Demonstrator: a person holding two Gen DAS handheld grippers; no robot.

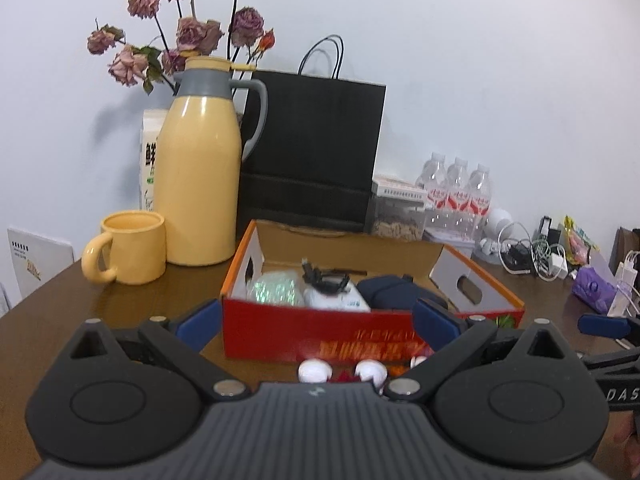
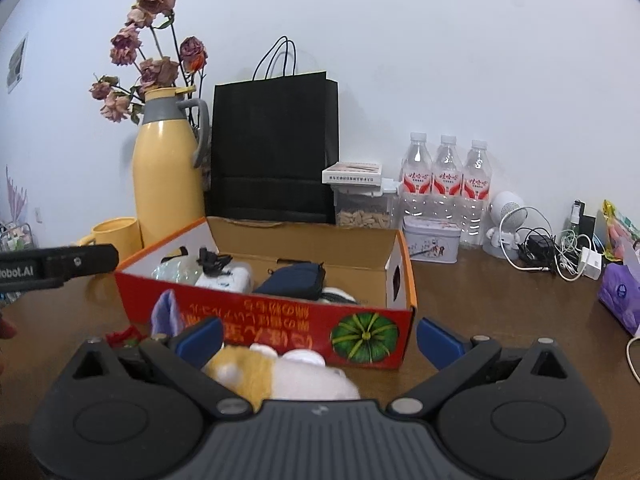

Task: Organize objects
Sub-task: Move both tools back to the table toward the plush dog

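Box (image 2: 280, 320), red and open-topped, sits mid-table (image 2: 500, 300) ahead of both my grippers, holding a dark pouch (image 2: 296, 278) and white items. My left gripper (image 1: 316, 322) has its fingers spread wide, nothing between them. My right gripper (image 2: 318, 338) is likewise spread, a plush toy (image 2: 280, 374) lying just before it against the box front.
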